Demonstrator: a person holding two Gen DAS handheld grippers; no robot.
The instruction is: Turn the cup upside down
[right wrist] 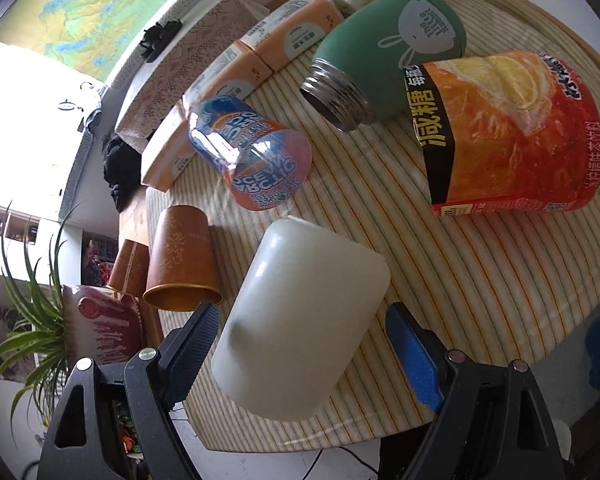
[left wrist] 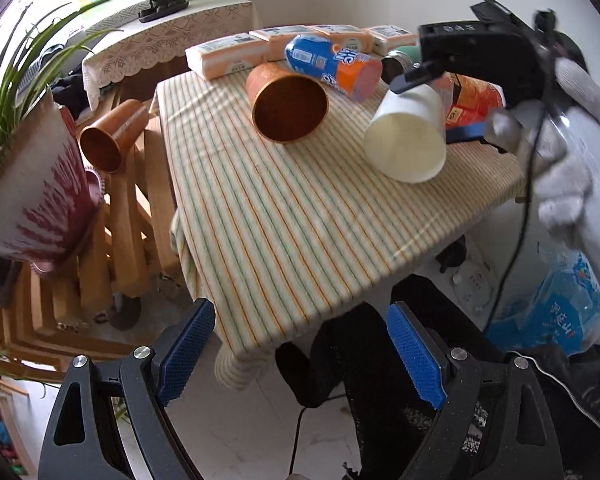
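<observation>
White cup tipped in mid-air, ready for turning over

The white plastic tumbler hangs tilted above the striped tablecloth, between the right gripper's widely spread jaws; whether they grip it I cannot tell. Just beside it stands a brown cup. The left gripper waits well apart, gaping and empty

Cream counter cloth, striped orange and green. White cup; copper-brown cup to its left, with a pale scroll pattern. Blue-and-orange wrapped tube farther back. Red-orange bottle label with black band and yellow lemon. Matte green flask with white rabbit print. Blue pads on black left hand-held gripper.
</observation>
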